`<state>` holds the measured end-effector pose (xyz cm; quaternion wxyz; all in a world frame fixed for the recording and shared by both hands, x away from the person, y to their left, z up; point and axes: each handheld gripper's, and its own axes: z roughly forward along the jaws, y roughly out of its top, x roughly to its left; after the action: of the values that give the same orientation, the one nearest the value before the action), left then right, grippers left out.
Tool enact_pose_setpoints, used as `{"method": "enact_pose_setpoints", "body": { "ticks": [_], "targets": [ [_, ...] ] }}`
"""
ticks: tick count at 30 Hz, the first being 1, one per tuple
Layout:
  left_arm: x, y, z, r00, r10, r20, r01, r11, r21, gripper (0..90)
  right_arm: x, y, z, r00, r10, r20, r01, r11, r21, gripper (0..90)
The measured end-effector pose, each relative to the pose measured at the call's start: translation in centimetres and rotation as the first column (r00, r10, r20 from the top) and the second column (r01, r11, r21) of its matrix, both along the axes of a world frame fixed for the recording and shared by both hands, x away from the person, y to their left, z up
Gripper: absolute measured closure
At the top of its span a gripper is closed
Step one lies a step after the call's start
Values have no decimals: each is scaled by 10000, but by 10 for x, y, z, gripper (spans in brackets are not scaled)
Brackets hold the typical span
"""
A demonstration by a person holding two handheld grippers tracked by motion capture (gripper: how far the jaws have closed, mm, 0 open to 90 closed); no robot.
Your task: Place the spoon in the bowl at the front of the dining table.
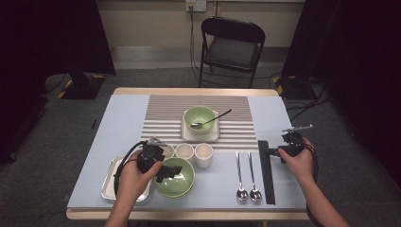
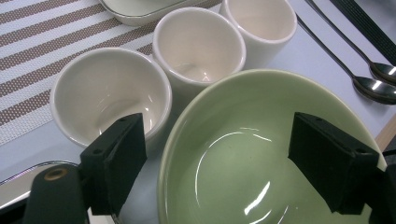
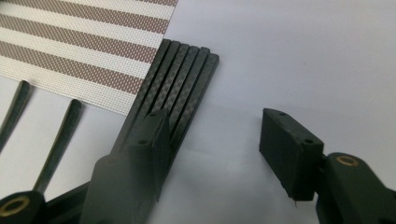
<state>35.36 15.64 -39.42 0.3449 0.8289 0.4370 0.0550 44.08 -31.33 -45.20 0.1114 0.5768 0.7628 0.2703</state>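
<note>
A pale green bowl (image 1: pixel 182 182) (image 2: pixel 261 154) sits at the front left of the table, stacked on another of the same colour. My left gripper (image 1: pixel 169 172) (image 2: pixel 219 135) hangs open over its near-left rim, with one jaw outside the bowl and the other above its inside. Neither pad presses on it. A flat bundle of black chopsticks (image 1: pixel 266 172) (image 3: pixel 182 79) lies at the front right. My right gripper (image 1: pixel 274 151) (image 3: pixel 217 121) is open at the bundle's far end. Its left jaw is over the sticks and bare table lies between the jaws.
Three cream cups (image 1: pixel 185 151) (image 2: pixel 198 44) stand in a row behind the bowl. Two metal spoons (image 1: pixel 247 175) lie left of the chopsticks. A green bowl with a spoon (image 1: pixel 199 118) rests on a square plate on the striped placemat (image 1: pixel 165 118). A metal tray (image 1: pixel 109 182) is at the front left.
</note>
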Motion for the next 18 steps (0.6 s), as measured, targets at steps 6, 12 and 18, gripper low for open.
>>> {"method": "enact_pose_setpoints", "body": {
  "ticks": [6, 12, 18],
  "targets": [
    [0, -1, 0, 10000, -20, 13, 20, 10000, -3, 186, -1, 3, -1, 9999, 58, 102, -55, 9997, -228, 413],
    [-1, 0, 0, 10000, -15, 14, 15, 10000, -6, 186, -1, 2, 0, 9999, 77, 86, -75, 9997, -216, 419],
    [-1, 1, 1, 10000, 3, 62, -3, 10000, -7, 186, 0, 4, 0, 10000, -50, -4, 50, 9996, -275, 417]
  ]
}}
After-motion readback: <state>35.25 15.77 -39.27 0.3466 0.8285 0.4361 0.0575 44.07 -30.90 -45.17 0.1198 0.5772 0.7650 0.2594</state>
